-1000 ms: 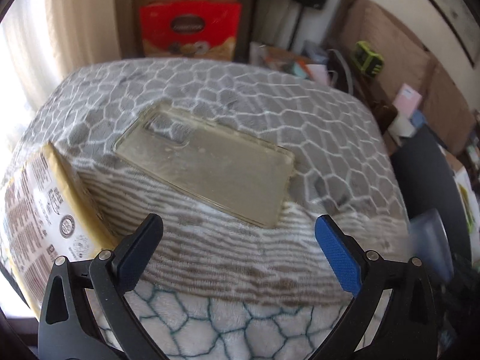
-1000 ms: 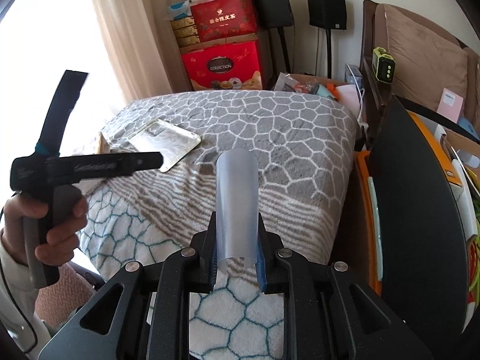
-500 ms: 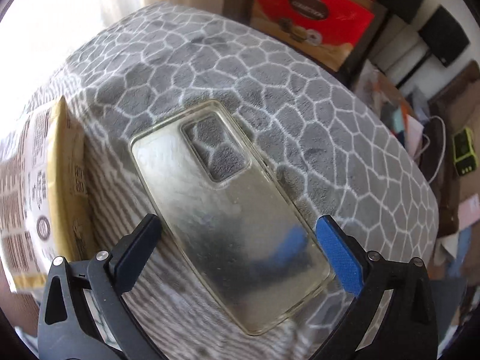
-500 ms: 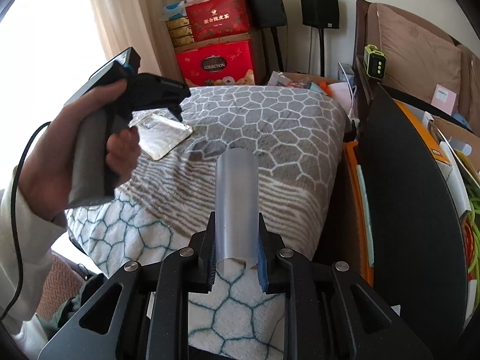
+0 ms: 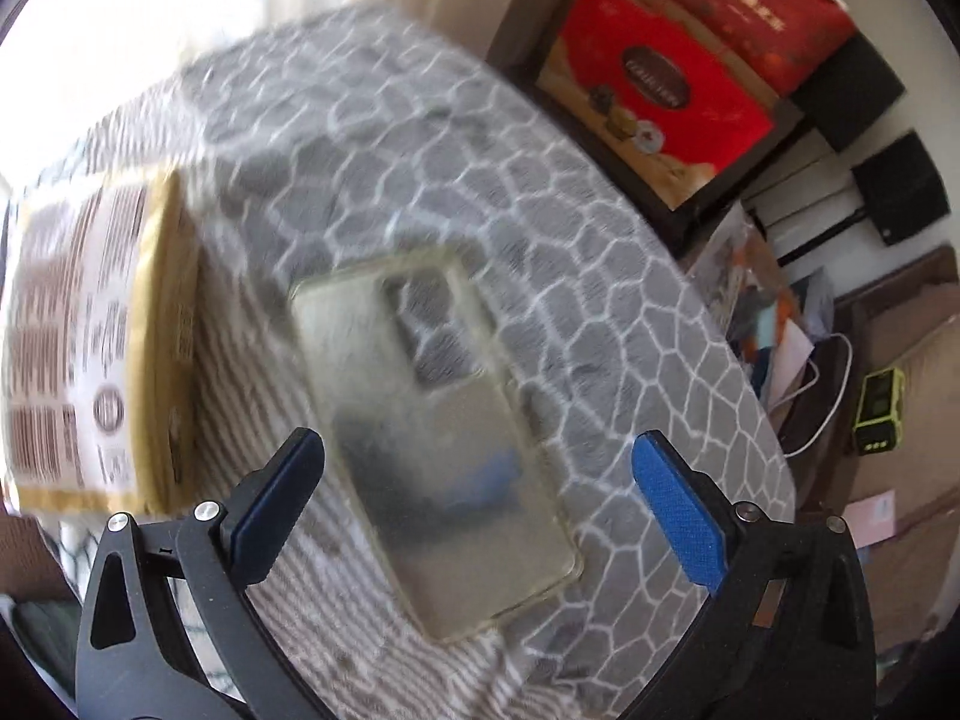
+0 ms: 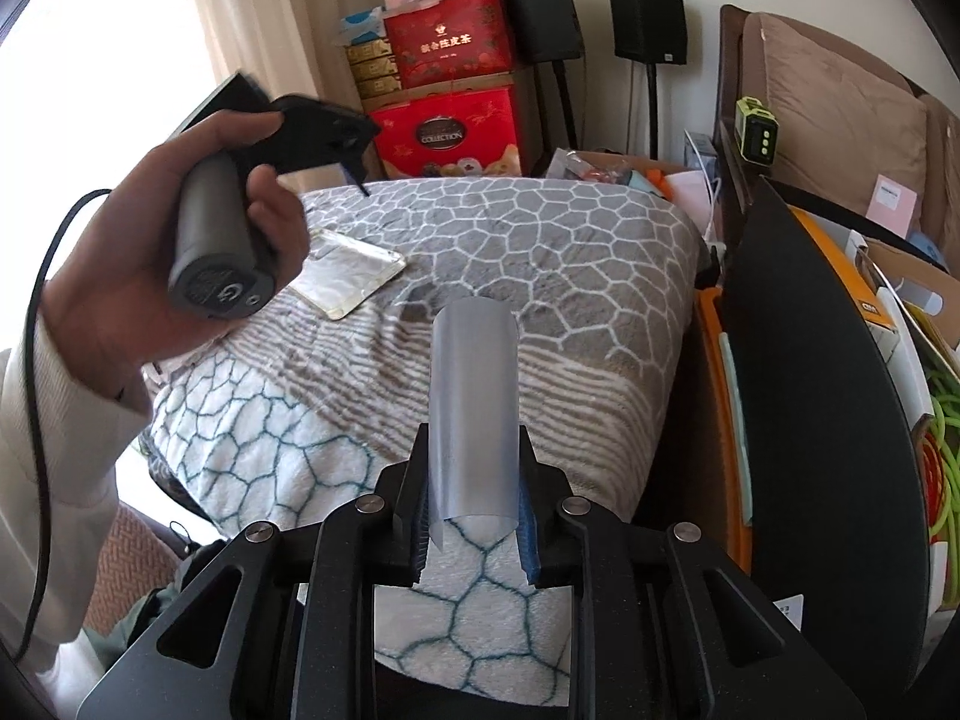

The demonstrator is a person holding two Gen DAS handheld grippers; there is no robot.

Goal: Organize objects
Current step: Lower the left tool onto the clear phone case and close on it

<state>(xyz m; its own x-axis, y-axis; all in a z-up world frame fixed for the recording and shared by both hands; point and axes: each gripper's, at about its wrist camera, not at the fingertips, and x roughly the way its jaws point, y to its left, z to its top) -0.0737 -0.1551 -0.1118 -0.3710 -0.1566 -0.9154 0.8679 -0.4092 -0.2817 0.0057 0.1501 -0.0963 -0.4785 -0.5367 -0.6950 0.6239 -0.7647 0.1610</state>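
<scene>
Fingers of the left gripper (image 5: 477, 474) stand wide apart with nothing clamped; they point steeply down at a clear phone case (image 5: 432, 432) lying flat on the blanket (image 5: 600, 276). The case's near half sits in the gap between the two blue pads, closer to the left pad, touching neither, and its camera cutout lies at the end away from the fingers. Its long side runs slantwise across the gap. Outside the left finger, just beside the case, lies a yellow printed packet (image 5: 90, 354); whether it touches the case cannot be told through the blur. The right gripper (image 6: 474, 504) has its fingers drawn close and pressing on a curved translucent sheet (image 6: 474, 402), which stands up from between the pads and arches forward past the tips. Beyond that sheet and to the left of the right fingers, a hand (image 6: 168, 282) in a pale sleeve grips the left gripper's handle above the case, which rests near the blanket's left edge. Red boxes (image 6: 447, 132) stand against the wall beyond the blanket, well past both sets of fingers.
</scene>
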